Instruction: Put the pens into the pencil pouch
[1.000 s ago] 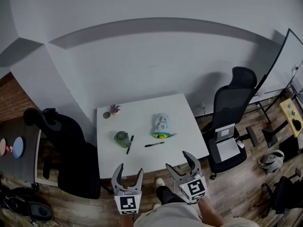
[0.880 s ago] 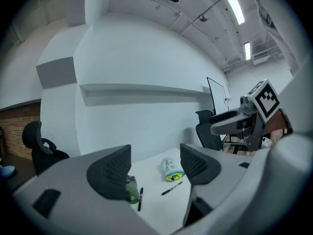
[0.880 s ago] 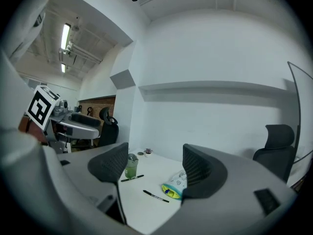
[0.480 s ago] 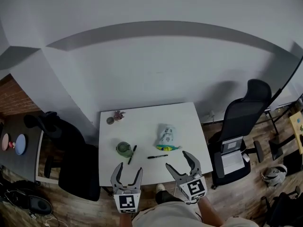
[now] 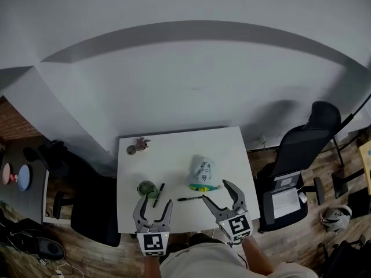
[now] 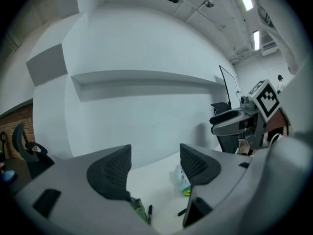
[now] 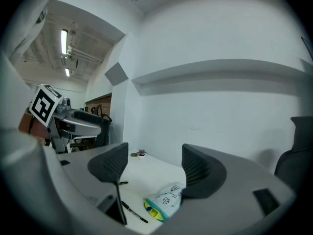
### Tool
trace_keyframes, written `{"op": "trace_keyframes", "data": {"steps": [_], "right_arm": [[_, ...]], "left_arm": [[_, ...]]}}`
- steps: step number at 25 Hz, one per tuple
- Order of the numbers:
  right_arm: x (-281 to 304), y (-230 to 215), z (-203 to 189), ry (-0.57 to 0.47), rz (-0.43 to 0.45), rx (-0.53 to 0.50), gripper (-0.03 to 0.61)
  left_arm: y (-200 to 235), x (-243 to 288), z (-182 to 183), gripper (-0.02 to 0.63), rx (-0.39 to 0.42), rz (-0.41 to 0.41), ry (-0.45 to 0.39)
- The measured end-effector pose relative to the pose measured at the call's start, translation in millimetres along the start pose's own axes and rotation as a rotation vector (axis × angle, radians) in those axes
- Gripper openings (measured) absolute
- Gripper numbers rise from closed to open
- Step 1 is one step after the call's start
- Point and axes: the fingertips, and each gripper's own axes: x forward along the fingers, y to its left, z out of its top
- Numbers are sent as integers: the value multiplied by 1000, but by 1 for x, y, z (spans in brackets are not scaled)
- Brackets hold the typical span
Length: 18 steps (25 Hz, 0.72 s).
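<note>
A pale patterned pencil pouch (image 5: 202, 175) with a green-yellow mouth lies on the white table (image 5: 174, 155), right of the middle; it also shows in the right gripper view as the pouch (image 7: 164, 204). One black pen (image 5: 190, 198) lies flat just in front of it. A second black pen (image 5: 158, 193) lies beside a green cup (image 5: 147, 188). My left gripper (image 5: 152, 210) hovers open over the table's near edge, left of centre. My right gripper (image 5: 222, 192) is open too, near the front pen's right end. Neither holds anything.
A small potted plant (image 5: 139, 144) and a round lid (image 5: 131, 150) sit at the table's far left corner. Black office chairs stand at the left (image 5: 75, 178) and right (image 5: 301, 149). A white wall rises behind the table. Wooden floor surrounds it.
Both grippers have come forward toward the table and now overlap its near edge. The view has shifted closer, with the table sitting lower in the frame.
</note>
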Motion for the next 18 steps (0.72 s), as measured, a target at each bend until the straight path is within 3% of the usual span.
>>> {"op": "trace_keyframes", "data": {"steps": [7,18], "right_arm": [[25,-14,-21,56,5,4,336],[60,-3,-80,224,-2,11,276]], "left_arm": [[3,37,-25,295,37,-67,60],[-22,74,-95,214,86,-344,180]]}}
